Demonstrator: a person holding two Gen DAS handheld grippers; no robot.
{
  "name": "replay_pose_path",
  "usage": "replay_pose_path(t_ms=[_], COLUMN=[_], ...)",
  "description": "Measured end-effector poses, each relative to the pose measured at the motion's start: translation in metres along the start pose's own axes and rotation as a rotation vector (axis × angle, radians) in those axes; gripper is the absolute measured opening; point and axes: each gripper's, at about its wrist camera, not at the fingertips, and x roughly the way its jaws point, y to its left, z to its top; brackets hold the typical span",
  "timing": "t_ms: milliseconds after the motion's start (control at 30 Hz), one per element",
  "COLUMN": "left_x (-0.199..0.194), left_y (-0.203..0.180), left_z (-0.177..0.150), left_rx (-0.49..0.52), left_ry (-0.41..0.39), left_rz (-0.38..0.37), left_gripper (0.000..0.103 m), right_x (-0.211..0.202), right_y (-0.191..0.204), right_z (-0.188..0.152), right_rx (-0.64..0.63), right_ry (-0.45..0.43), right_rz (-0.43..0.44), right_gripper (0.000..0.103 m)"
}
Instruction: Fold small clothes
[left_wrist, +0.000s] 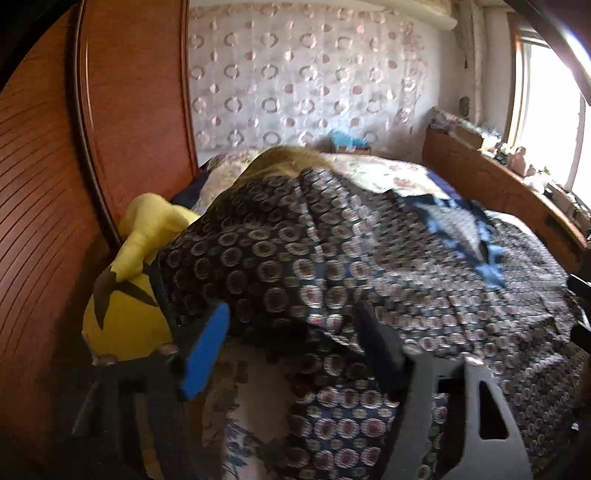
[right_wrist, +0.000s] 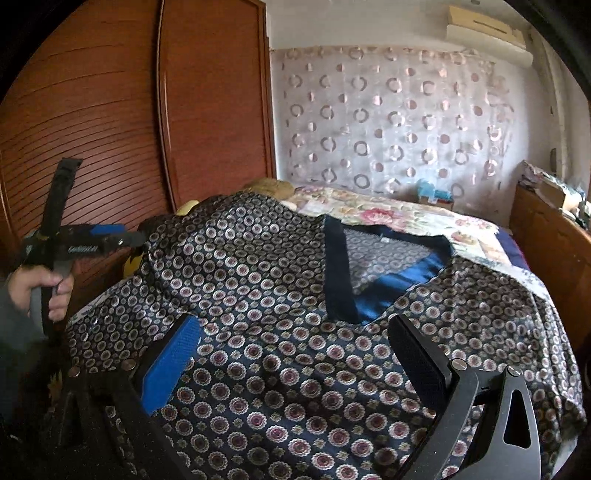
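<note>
A dark navy satin garment printed with rows of small pink-and-white round medallions lies spread over the bed, its plain navy collar band and bright blue lining turned up toward the far side. The bed's floral quilt shows beyond it.

The left gripper appears at the left edge of the right wrist view, held by a hand in a grey sleeve, its tip right at the garment's left edge where the cloth rises into a ridge. In the left wrist view its 2 fingers, 1 with a blue pad and 1 black, stand partly apart with a raised fold of the printed cloth between them; whether the pads press on the fabric cannot be told (that picture is blurred).

The right gripper hovers over the garment's near part with its jaws wide apart, the blue pad at left and the black pad at right, the cloth flat below them and not gripped.

A yellow plush toy with black markings sits just beside the bed's left edge, against the reddish-brown wooden wardrobe. A sheer curtain with ring patterns covers the far wall.
</note>
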Motion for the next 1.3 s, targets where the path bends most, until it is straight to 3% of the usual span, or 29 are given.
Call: replay_pose_path(t_ms=[67, 167, 300, 533, 733, 867, 967, 1033, 1067, 1100, 1200, 1300], left_x=[0.009, 0.022, 0.031, -0.002, -0.022, -0.021, -0.019, -0.022, -0.026, -0.032, -0.040, -0.033], left_y=[0.001, 0.002, 0.000, -0.016, -0.040, -0.064, -0.075, -0.071, -0.068, -0.060, -0.042, -0.014], left_z=[0.000, 0.002, 0.005, 0.018, 0.036, 0.039, 0.035, 0.032, 0.033, 0.033, 0.033, 0.033], left_rx=[-0.002, -0.002, 0.018, 0.092, 0.128, 0.159, 0.188, 0.182, 0.169, 0.144, 0.099, 0.057], left_ry=[0.025, 0.057, 0.076, -0.028, -0.072, -0.049, -0.032, -0.039, -0.046, -0.063, -0.095, -0.087], left_rz=[-0.017, -0.033, -0.044, -0.009, -0.093, -0.164, -0.167, -0.178, -0.185, -0.191, -0.174, -0.096], left_gripper=[0.061, 0.047, 0.012, 0.007, 0.007, 0.007, 0.013, 0.024, 0.040, 0.049, 0.062, 0.064], right_x=[0.002, 0.001, 0.002, 0.002, 0.001, -0.008, -0.010, -0.012, -0.013, -0.014, -0.014, -0.011], right_y=[-0.001, -0.004, -0.005, -0.004, -0.003, -0.007, -0.009, -0.011, -0.011, -0.010, -0.010, -0.006], right_z=[0.000, 0.001, 0.001, -0.005, -0.008, -0.007, -0.007, -0.008, -0.007, -0.008, -0.004, 0.003], right_rx=[-0.010, -0.014, -0.019, -0.011, -0.001, 0.011, 0.017, 0.021, 0.022, 0.023, 0.015, 0.005], right_ry=[0.013, 0.029, 0.040, 0.053, 0.053, 0.049, 0.051, 0.054, 0.057, 0.059, 0.067, 0.069], right_rz=[0.005, 0.012, 0.013, 0.002, -0.004, -0.013, -0.017, -0.022, -0.022, -0.021, -0.016, 0.004], right_gripper=[0.102, 0.102, 0.102, 0.102, 0.102, 0.102, 0.102, 0.102, 0.102, 0.102, 0.102, 0.102])
